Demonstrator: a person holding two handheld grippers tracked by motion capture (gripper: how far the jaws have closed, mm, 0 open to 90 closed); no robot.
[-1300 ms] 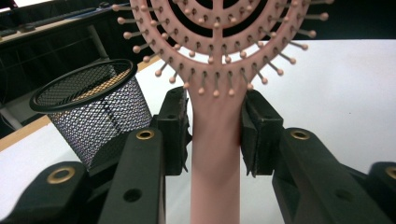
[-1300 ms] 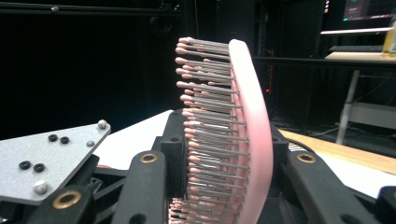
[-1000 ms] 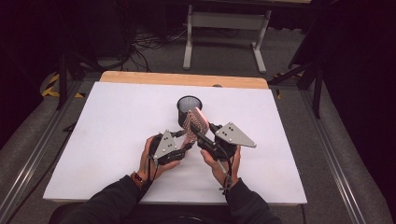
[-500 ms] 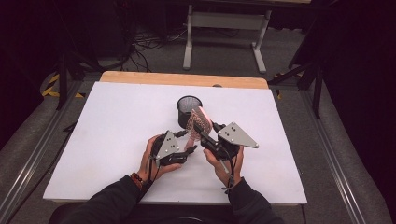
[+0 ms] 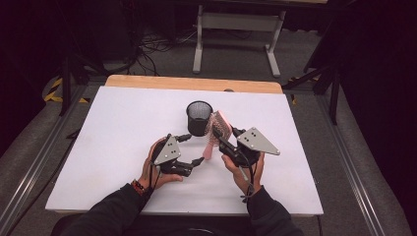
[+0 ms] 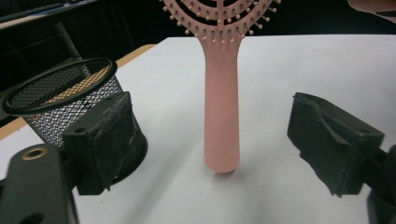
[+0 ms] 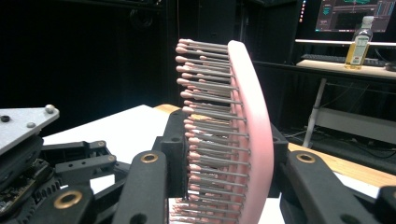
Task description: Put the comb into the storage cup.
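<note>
High view, near edge: two sleeved forearms come in at the bottom, left hand and right hand each on a gripper over the white table. Left gripper has its jaws spread wide; they have just been opening, and nothing is pressed between them. In the left gripper view the pink hairbrush handle stands upright in the gap between the two black pads, clear of both, its tip just above the table surface. Right gripper is clamped on the brush head: in the right gripper view the jaws pinch the hairbrush from the bristle side and the back side, bristles pointing left in that view, head upright. Brush in the high view hangs handle-down, tilted, between the two grippers. Just beyond, black mesh cup stands upright near the table's middle, right beside the brush head; whether they touch, cannot tell. Same cup sits behind the left jaw in the left gripper view. Farther back: wooden table edge, then a grey metal stand on the floor.
</note>
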